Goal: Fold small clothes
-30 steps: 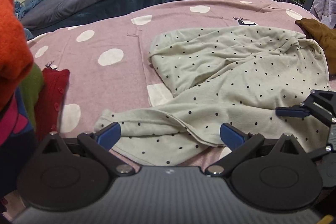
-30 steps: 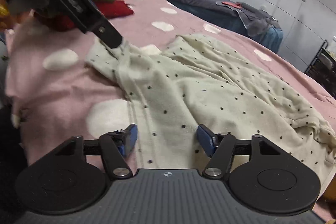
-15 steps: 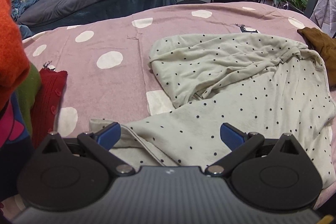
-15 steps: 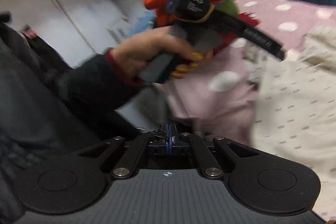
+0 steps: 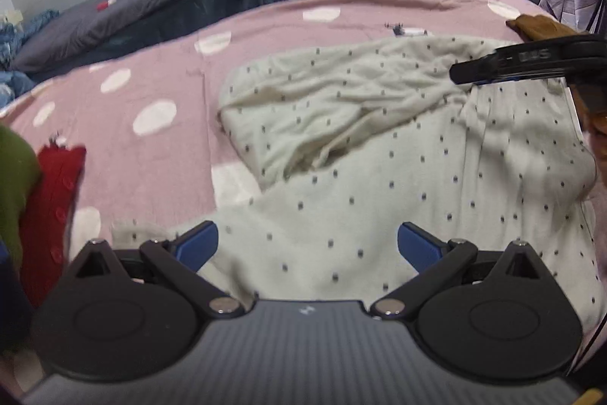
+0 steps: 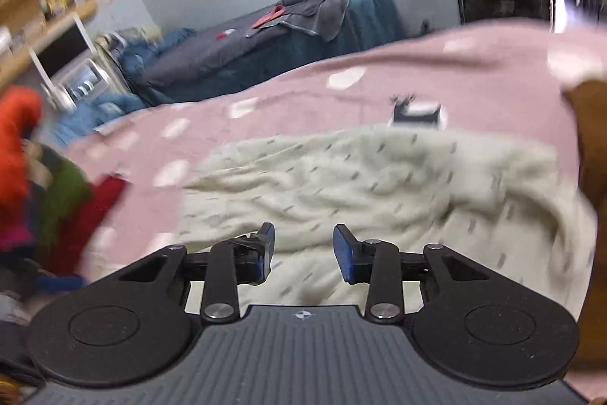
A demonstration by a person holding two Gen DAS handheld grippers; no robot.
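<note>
progress: early, dotted garment rumpled, unfolded on pink blanket | left gripper spread wide, empty | right gripper parted, empty, hovering | left: all folds

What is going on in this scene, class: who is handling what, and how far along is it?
A person holding a gripper in each hand is working on a cream polka-dot garment spread, rumpled and unfolded, on a pink spotted bedcover. The left gripper is open over the garment's near edge, holding nothing. The right gripper is also open and empty, above the garment's far right side. A pile of red, green and orange clothes sits to the left. No fold is finished yet.
</note>
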